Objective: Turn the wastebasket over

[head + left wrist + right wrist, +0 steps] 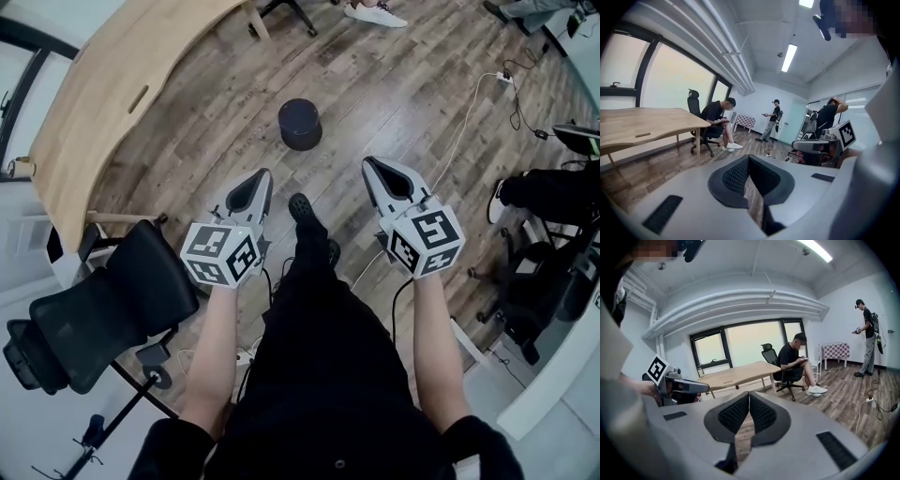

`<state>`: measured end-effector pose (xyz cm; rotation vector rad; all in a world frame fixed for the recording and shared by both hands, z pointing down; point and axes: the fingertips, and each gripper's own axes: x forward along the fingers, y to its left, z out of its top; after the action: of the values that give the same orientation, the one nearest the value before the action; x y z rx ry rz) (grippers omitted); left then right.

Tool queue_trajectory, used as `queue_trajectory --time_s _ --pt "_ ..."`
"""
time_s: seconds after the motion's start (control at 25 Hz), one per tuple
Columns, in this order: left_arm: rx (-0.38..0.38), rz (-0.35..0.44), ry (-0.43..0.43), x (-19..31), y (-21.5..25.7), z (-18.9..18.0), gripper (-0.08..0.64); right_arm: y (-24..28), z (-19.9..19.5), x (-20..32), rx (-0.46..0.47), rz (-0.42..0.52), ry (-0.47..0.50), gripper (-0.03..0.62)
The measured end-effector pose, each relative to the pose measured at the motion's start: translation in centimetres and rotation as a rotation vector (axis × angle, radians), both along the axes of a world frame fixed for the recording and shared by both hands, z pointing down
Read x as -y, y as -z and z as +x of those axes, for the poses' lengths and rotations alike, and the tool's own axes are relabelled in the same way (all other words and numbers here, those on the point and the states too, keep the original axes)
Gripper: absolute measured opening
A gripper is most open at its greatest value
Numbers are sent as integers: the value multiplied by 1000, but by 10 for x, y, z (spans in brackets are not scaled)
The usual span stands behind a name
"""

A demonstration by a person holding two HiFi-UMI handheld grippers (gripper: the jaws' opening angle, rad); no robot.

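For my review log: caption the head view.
Left gripper and right gripper, shut and empty, short of the dark wastebasket.

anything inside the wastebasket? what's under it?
The wastebasket stands on the wood floor; the patch beneath it is covered. Its top shows only as a dark disc, so whether it is open and holds anything cannot be told.

The wastebasket [300,124] is a small, round bin, dark all over, near black with a bluish cast. It stands on end on the wood-plank floor [403,103], out in the open and well away from the floor's edges, with nothing touching it. Seen from steeply above, its top is a plain dark circle. Whether that is the open mouth or the closed base cannot be told.
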<state>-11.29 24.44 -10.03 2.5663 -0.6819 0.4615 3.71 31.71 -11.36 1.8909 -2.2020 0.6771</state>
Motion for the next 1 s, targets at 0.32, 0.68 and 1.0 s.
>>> queue_trajectory --time_s 0.32,0.68,1.0 --pt "15 -100 75 67 -51 -6 17 -51 -2 61 21 -140 66 34" --pt "49 -214 61 112 -120 21 17 -110 6 134 38 -249 133 34" --pt "78 -270 5 127 -157 63 17 -152 15 179 29 -295 189 34"
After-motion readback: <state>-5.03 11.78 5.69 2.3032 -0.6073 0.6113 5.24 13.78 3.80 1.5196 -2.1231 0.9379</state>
